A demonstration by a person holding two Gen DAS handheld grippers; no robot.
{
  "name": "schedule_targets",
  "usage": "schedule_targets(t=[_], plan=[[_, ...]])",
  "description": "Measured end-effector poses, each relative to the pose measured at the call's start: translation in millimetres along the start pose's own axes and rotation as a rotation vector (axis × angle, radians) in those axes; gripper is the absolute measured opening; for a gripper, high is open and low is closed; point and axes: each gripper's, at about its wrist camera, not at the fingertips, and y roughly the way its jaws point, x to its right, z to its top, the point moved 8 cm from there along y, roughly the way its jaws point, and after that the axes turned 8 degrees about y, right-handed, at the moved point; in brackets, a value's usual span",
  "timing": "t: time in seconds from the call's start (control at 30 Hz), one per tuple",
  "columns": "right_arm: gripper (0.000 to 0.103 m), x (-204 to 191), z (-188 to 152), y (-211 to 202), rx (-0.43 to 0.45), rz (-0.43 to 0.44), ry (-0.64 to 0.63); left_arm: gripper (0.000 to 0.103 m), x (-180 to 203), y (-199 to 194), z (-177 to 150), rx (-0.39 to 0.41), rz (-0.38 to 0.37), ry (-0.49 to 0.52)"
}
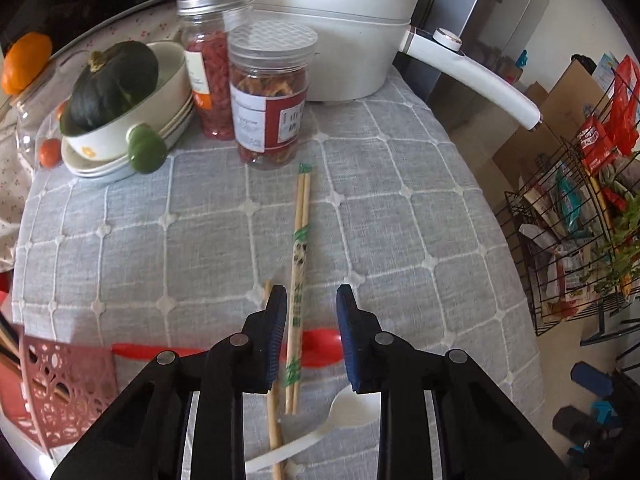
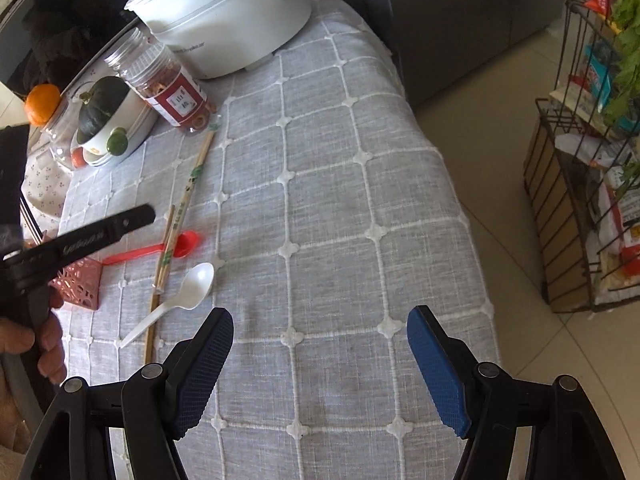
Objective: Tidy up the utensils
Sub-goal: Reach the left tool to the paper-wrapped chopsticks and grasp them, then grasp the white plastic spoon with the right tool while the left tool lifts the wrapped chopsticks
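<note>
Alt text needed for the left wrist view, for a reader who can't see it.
The left gripper hangs over a grey checked tablecloth, its blue-padded jaws partly closed around wrapped chopsticks without pressing on them. A red spoon lies crosswise under the chopsticks, a white spoon nearer the camera. Behind stand two jars, a bowl holding a dark squash, and a white pot.

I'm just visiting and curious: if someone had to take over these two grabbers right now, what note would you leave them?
Left gripper: fingers partly closed around the wrapped chopsticks, not pressing yet.
Right gripper: open, empty, over bare tablecloth.
On the cloth: wrapped chopsticks across the red spoon, a bare chopstick, the white spoon.
Red holder sits at the left.
Done: unclear. Left: all the loose utensils.
</note>
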Motion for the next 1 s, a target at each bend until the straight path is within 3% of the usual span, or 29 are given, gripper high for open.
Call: schedule_targets(t=[0.33,0.53,0.57,0.77,1.0], plan=[[0.077,-16,-11,18,-0.033,-0.041,-0.087,0.027,-9,59,34,-0.034,0.072,-0.034],[0.077,-25,-12,29,-0.051,-0.055,-0.102,0.009,-11,67,39,-0.041,0.085,-0.02],[0.077,-27,-13,30,-0.052,-0.057,-0.105,0.005,-11,64,37,-0.036,0.075,-0.018],[0.077,-36,-15,31,-0.063,-0.04,-0.101,0.005,-17,21,20,0.013,0.045,0.007],[0.077,-44,-14,34,-0.07,-0.022,-0.058,0.005,-18,-63,-13,0.136,-0.003,0.036]])
